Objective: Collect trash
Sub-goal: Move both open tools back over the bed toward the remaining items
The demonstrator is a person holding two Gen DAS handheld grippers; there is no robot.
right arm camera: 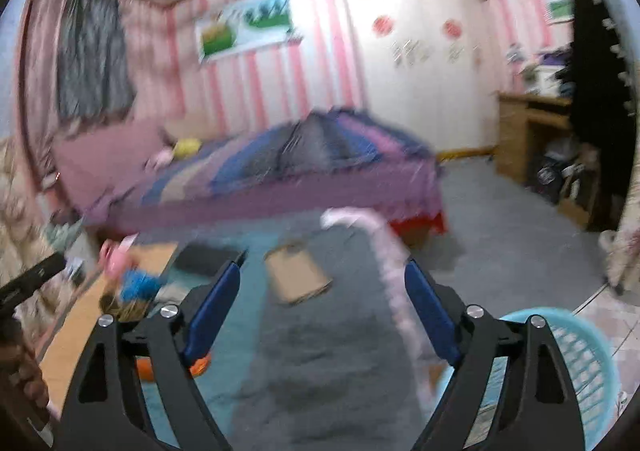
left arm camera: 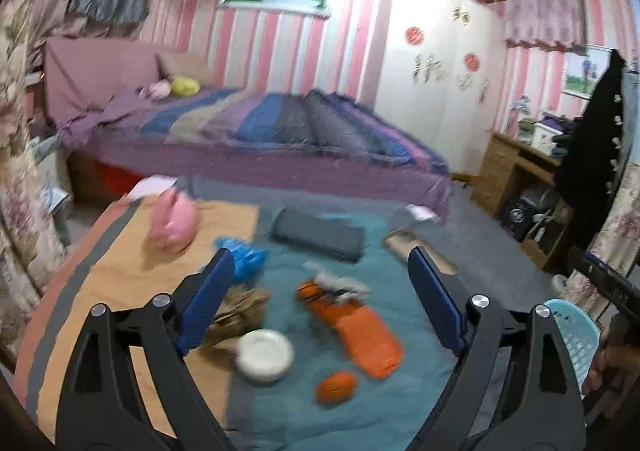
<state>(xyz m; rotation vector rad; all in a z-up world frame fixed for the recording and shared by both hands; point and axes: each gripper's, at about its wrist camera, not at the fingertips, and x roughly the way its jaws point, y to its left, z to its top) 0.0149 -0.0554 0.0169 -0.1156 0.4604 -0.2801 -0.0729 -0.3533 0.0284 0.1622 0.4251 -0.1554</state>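
Note:
In the left wrist view my left gripper [left arm camera: 320, 255] is open and empty above a blanket strewn with trash: an orange wrapper [left arm camera: 360, 327], a small orange piece [left arm camera: 336, 387], a white round lid [left arm camera: 264, 355], brown crumpled paper [left arm camera: 240, 311], a blue crumpled bag [left arm camera: 248, 257] and a pink bag [left arm camera: 174, 225]. In the right wrist view my right gripper [right arm camera: 322, 271] is open and empty. A pale pink strip [right arm camera: 384, 255] hangs blurred beside its right finger. A light blue basket [right arm camera: 576, 379] stands at the lower right; it also shows in the left wrist view [left arm camera: 576, 335].
A flat brown cardboard piece [right arm camera: 298, 275] and a grey folded cloth [left arm camera: 320, 233] lie on the blanket. A bed [left arm camera: 260, 135] stands beyond. A wooden desk [left arm camera: 520, 175] with clutter is at the right. Flowered curtains hang at both sides.

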